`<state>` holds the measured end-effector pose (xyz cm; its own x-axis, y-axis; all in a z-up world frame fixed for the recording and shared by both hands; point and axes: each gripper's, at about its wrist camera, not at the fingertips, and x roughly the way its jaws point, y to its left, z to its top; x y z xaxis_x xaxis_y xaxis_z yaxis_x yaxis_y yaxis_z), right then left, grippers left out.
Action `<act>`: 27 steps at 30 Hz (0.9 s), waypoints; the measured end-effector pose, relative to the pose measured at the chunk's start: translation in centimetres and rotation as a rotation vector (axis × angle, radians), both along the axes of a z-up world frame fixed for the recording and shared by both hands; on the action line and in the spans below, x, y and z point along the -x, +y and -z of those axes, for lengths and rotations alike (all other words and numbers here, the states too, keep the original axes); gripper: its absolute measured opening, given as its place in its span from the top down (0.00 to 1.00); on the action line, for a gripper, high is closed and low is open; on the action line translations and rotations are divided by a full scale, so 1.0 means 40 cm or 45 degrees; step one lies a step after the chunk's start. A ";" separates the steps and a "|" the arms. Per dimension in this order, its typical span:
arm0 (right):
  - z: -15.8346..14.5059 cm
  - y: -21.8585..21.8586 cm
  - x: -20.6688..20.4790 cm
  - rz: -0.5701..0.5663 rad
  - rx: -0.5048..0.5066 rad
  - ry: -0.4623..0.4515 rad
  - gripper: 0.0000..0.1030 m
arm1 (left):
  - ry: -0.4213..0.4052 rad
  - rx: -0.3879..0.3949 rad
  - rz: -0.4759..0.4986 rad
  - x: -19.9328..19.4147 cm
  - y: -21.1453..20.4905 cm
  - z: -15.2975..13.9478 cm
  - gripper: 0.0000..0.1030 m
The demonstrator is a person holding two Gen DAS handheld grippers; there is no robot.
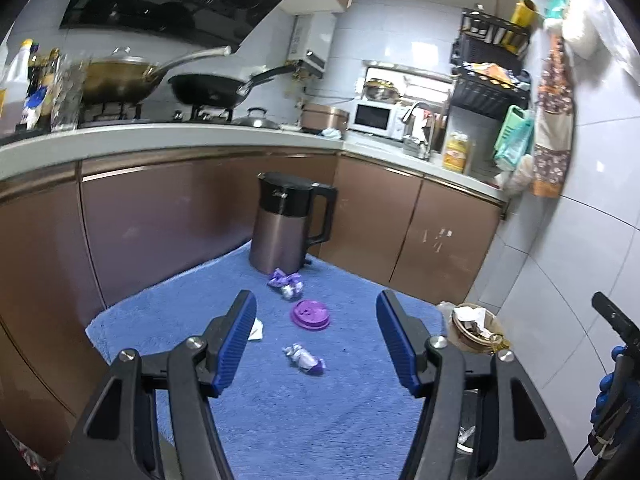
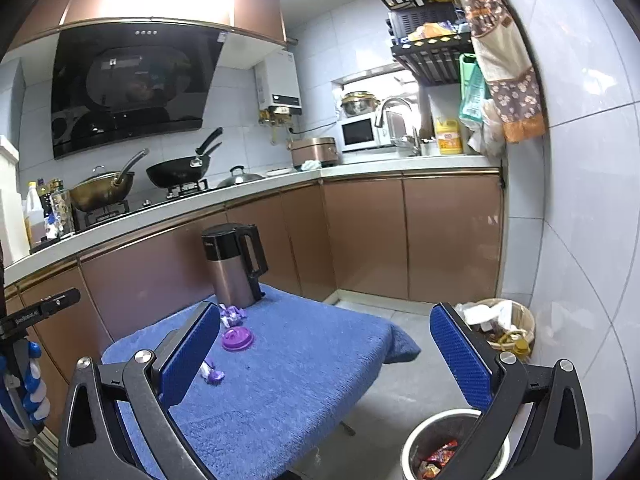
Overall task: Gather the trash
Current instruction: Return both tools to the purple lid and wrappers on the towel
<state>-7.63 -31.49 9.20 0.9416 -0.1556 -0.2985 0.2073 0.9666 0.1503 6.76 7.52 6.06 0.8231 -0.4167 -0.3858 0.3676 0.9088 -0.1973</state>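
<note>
**Some trash is in the bin, several pieces are on the table**

I go from the left side to the right. On the blue towel (image 1: 320, 420) that covers the small table, a white scrap (image 1: 256, 330) lies just beside the left finger of the left gripper (image 1: 316, 344). This gripper is released, with nothing between its jaws. Further back, near the kettle (image 1: 286, 224), lies a crumpled purple wrapper (image 1: 285, 282), then the purple lid (image 1: 310, 313), and closer to me one more purple wrapper (image 1: 304, 359).

The right gripper (image 2: 326, 354) hangs wide open and empty, over the table edge and the floor. Under it stands the metal bin (image 2: 412, 450) with red wrappers inside, so I judge part of the collecting is done. About four pieces are left. A wicker basket (image 2: 524, 322) by the wall also holds rubbish.
</note>
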 end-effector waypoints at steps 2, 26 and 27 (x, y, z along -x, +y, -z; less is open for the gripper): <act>0.003 0.006 -0.014 -0.019 0.007 -0.012 0.00 | 0.038 0.006 -0.007 -0.026 0.005 0.026 0.41; 0.344 0.118 -0.600 -0.457 0.001 0.423 0.00 | 0.592 -0.233 0.037 -0.431 -0.271 0.522 0.44; 0.354 0.126 -0.623 -0.475 -0.002 0.435 0.00 | 0.613 -0.240 0.032 -0.445 -0.274 0.537 0.52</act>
